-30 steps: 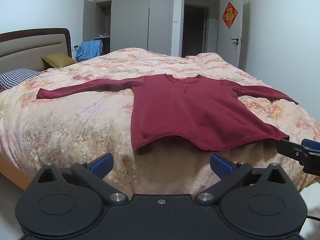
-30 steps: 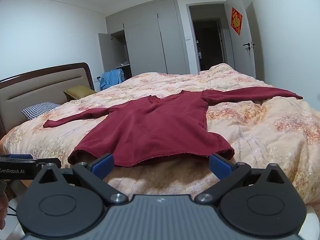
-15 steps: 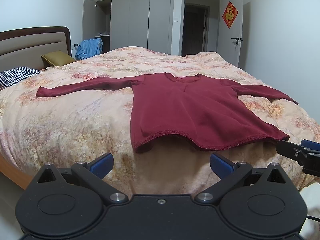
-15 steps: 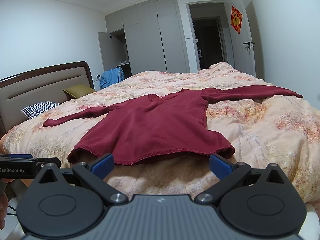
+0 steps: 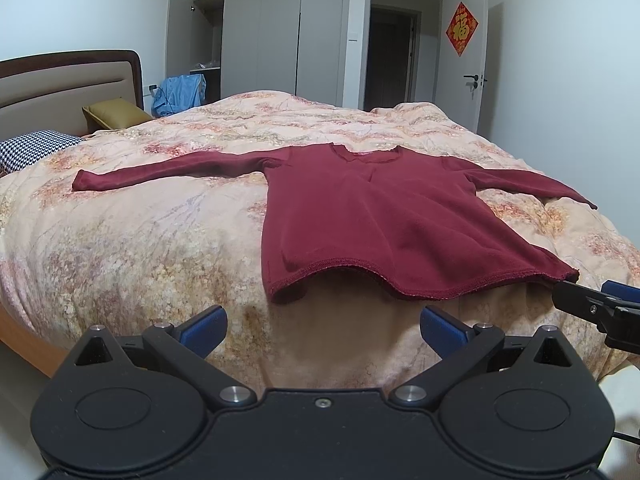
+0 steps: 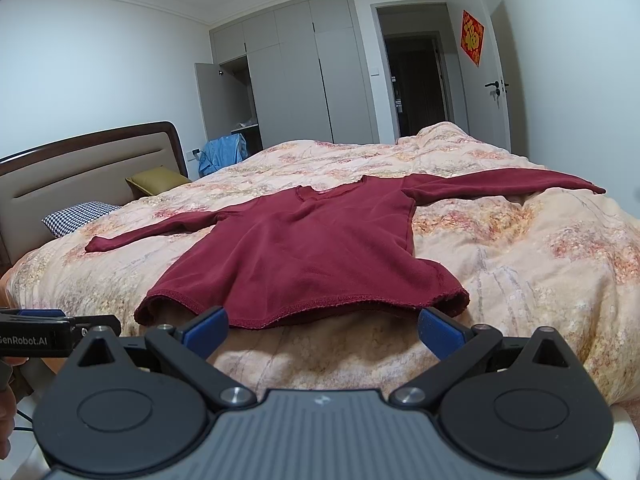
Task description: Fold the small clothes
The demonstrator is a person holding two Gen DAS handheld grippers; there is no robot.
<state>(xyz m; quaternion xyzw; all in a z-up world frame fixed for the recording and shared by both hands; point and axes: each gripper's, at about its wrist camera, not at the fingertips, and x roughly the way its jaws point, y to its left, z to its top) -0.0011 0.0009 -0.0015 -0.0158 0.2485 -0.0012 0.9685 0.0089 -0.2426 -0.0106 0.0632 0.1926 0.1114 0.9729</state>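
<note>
Little has changed over the last second: your left gripper [image 5: 322, 324] and right gripper [image 6: 322, 326] hover, fingers spread and empty, short of the dark red long-sleeved knit top [image 5: 384, 216] lying unfolded on the floral-quilted bed [image 5: 132, 248], so folding hasn't begun

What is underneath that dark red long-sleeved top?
The dark red long-sleeved top lies spread flat on a peach floral quilt covering the bed. Whatever lies beneath the quilt, and the quilt's pattern under the top, is hidden.
</note>
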